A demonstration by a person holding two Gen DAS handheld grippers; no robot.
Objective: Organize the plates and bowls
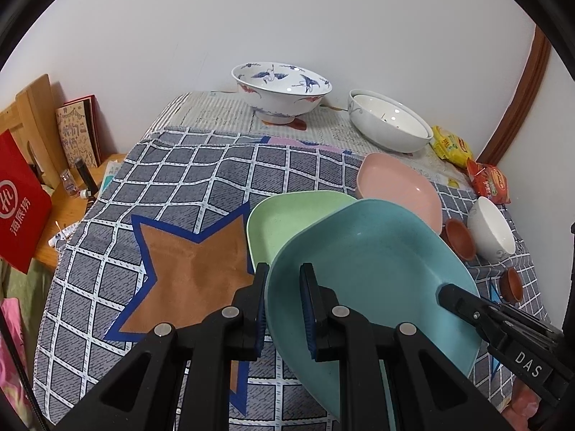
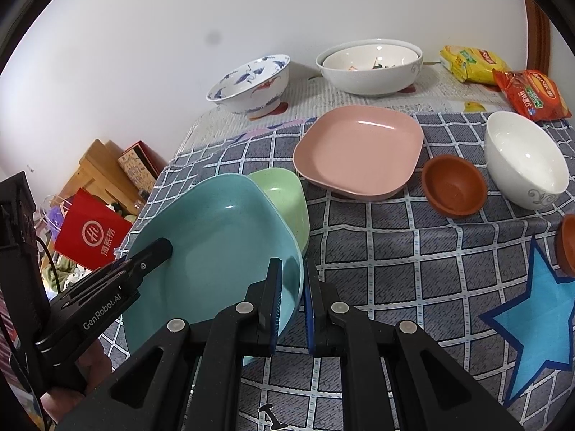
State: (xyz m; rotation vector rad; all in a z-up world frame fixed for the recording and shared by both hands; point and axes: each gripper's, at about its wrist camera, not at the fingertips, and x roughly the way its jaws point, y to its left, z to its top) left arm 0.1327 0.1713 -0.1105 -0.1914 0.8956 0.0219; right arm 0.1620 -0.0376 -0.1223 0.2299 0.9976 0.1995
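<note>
Over the green plate (image 1: 284,222) I've got both tools, left (image 1: 285,305) and right (image 2: 293,300), clamped on opposite rims of the teal plate (image 2: 222,237), tilted for stacking.

**A lived-in home, table pushed into a corner**

This is somebody's home. A checked tablecloth (image 2: 413,251) with stars covers a table against a plain white wall (image 1: 287,18), snack packets (image 2: 528,93) lie among mismatched crockery (image 2: 359,151), and a wooden shelf (image 1: 32,107) beside it holds books (image 1: 79,133) and a red bag (image 1: 21,201).
</note>
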